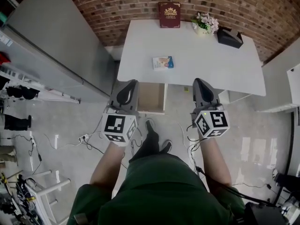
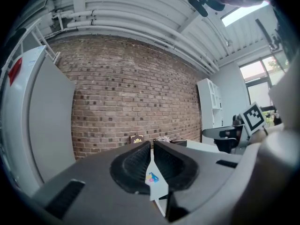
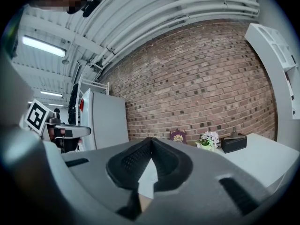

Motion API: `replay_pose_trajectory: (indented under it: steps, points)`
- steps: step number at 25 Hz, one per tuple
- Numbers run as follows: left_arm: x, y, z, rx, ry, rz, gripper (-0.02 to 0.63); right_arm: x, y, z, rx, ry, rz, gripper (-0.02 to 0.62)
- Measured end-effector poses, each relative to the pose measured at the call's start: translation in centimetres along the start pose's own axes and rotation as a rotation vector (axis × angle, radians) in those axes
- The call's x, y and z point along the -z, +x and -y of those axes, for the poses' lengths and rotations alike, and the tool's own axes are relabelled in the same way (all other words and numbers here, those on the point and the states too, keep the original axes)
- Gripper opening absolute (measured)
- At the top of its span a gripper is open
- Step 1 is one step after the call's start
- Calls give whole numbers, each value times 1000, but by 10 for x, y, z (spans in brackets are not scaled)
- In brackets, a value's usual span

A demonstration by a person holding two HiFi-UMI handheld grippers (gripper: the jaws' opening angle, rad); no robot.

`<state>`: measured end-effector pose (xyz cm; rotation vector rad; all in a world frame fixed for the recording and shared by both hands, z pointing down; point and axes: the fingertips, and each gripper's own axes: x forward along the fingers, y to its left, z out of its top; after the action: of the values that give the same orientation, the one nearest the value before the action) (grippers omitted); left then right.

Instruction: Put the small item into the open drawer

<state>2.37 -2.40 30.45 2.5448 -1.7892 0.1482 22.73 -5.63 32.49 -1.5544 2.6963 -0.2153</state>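
The small item [image 1: 163,63], a flat packet with blue print, lies on the white table [image 1: 211,64] near its front edge. Below that edge a drawer [image 1: 151,97] stands pulled open, its wooden inside showing. My left gripper [image 1: 127,91] hovers just left of the drawer, shut and empty. My right gripper [image 1: 202,89] hangs level with it at the table's front edge, right of the drawer, also shut with nothing in it. In the left gripper view the packet [image 2: 152,177] shows through the narrow slit below the closed left gripper [image 2: 152,146]. The right gripper [image 3: 151,142] points at the brick wall.
At the table's back stand a dark red book [image 1: 169,14], a small pot of flowers [image 1: 205,23] and a black box [image 1: 229,36]. A grey cabinet [image 1: 61,46] flanks the left, white furniture [image 1: 281,78] the right. Cables [image 1: 89,142] trail on the floor.
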Motion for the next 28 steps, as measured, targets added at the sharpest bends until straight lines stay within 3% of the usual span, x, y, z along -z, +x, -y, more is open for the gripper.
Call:
replay_pose_trajectory:
  steps: [15, 23, 28]
  points:
    - [28, 110, -79, 92, -71, -18, 14, 10, 113, 24, 69, -79, -113, 0]
    - [52, 138, -112, 117, -110, -46, 14, 38, 151, 44, 110, -48, -213, 2]
    - [72, 142, -134, 104, -138, -77, 14, 66, 178, 51, 102, 25, -279, 3]
